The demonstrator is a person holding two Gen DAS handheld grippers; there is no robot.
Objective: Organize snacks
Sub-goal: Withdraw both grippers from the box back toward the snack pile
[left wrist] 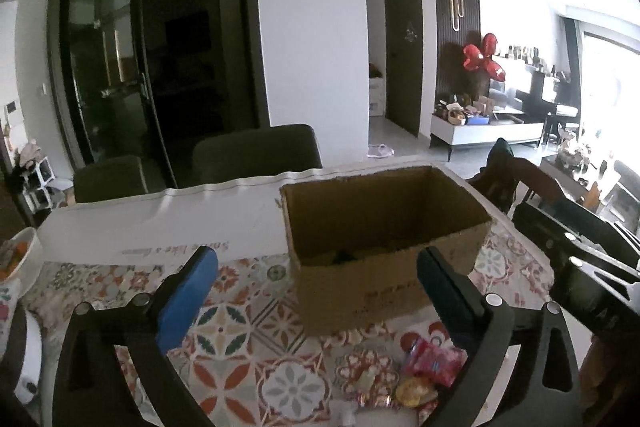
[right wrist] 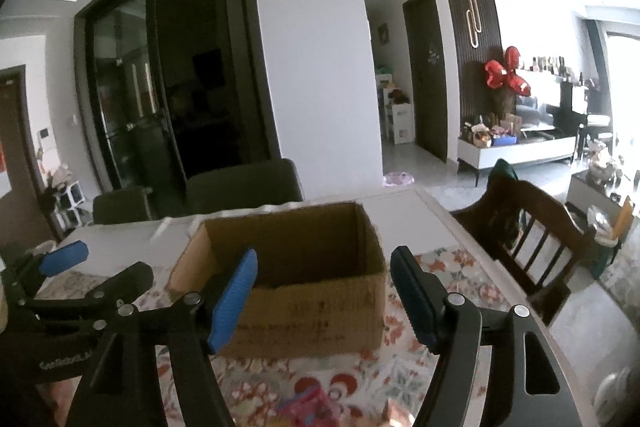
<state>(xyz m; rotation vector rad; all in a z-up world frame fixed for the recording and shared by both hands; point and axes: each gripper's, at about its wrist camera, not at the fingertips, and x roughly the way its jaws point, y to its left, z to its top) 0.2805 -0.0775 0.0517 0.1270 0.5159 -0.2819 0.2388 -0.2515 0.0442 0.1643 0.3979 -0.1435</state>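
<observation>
Open brown cardboard box (left wrist: 360, 283) upright on patterned cloth, flaps off/folded, faint print on front; dark stuff at btm, possibly snacks. Loose snacks (left wrist: 424, 367) in front of box: pink/red packet, yellow round one, near edge.

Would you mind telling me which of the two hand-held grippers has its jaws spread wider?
The left hand-held gripper: its blue pads stand far apart, spanning the cardboard box front, while the right hand-held gripper is open more narrowly. Neither holds anything.
</observation>
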